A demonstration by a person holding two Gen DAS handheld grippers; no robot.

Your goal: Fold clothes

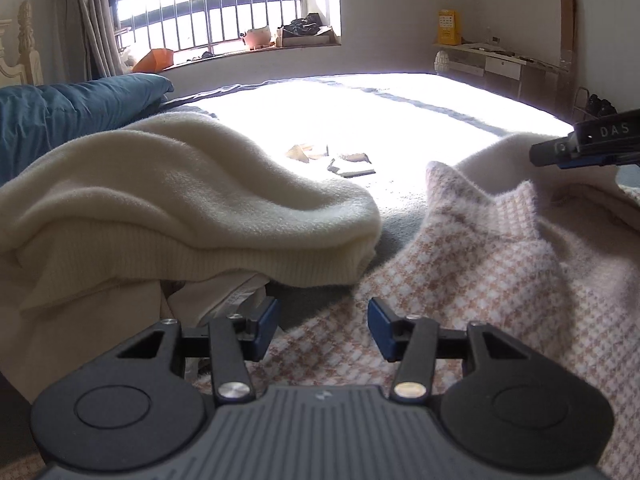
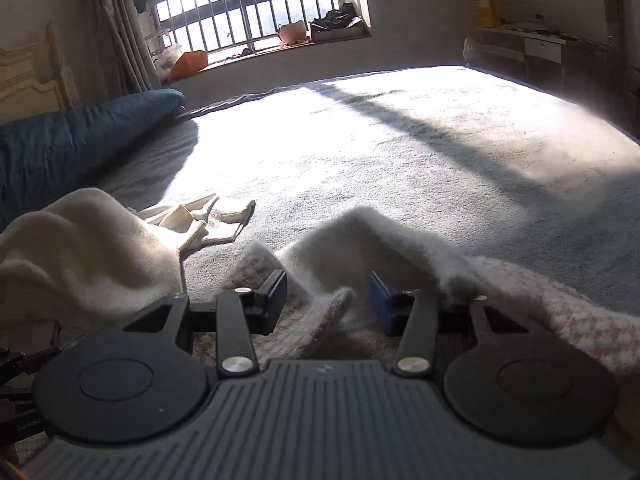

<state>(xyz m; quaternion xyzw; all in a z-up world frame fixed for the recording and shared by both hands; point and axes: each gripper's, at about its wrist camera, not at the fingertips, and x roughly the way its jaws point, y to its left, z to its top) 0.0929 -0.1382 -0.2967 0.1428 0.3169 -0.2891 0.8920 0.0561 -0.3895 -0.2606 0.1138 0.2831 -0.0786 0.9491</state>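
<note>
Bed point(image 2: 400, 152), grey cover, sunlit, below barred window point(image 2: 256, 8). Checked pink sweater point(image 1: 460, 280): near edge, rumpled. Cream sweater point(image 1: 180, 200): heaped to its left. Left tool point(image 1: 323, 330): jaws apart, empty. Right tool point(image 2: 328, 304): jaws apart, a sweater fold between, not pinched.

Grey bed point(image 2: 400, 168), cream sweater point(image 1: 192, 200), pink checked garment point(image 1: 460, 280), small folded cloths point(image 2: 208, 220), teal pillow point(image 1: 60, 120).
</note>
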